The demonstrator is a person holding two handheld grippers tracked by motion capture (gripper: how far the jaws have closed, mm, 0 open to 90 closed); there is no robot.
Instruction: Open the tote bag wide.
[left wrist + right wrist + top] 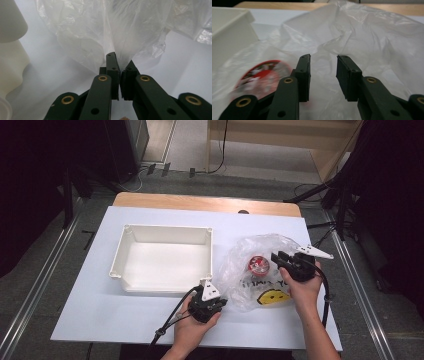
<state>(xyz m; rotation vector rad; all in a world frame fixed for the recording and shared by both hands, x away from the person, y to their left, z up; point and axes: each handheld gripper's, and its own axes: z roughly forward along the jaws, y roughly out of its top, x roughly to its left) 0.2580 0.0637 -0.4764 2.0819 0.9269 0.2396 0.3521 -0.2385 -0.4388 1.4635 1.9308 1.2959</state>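
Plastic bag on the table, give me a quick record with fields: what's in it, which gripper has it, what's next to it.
bag: clear plastic bag, crumpled, lying on the white table
contents: round red-topped item; yellow printing near the bag's bottom
left gripper: shut on a pinch of the bag's edge
right gripper: jaws apart over the bag, nothing pinched
neighbour: white bin, to the bag's left in the high view

White bin [165,257] blocks left of plastic bag [250,265], bare table [100,310] open along near edge
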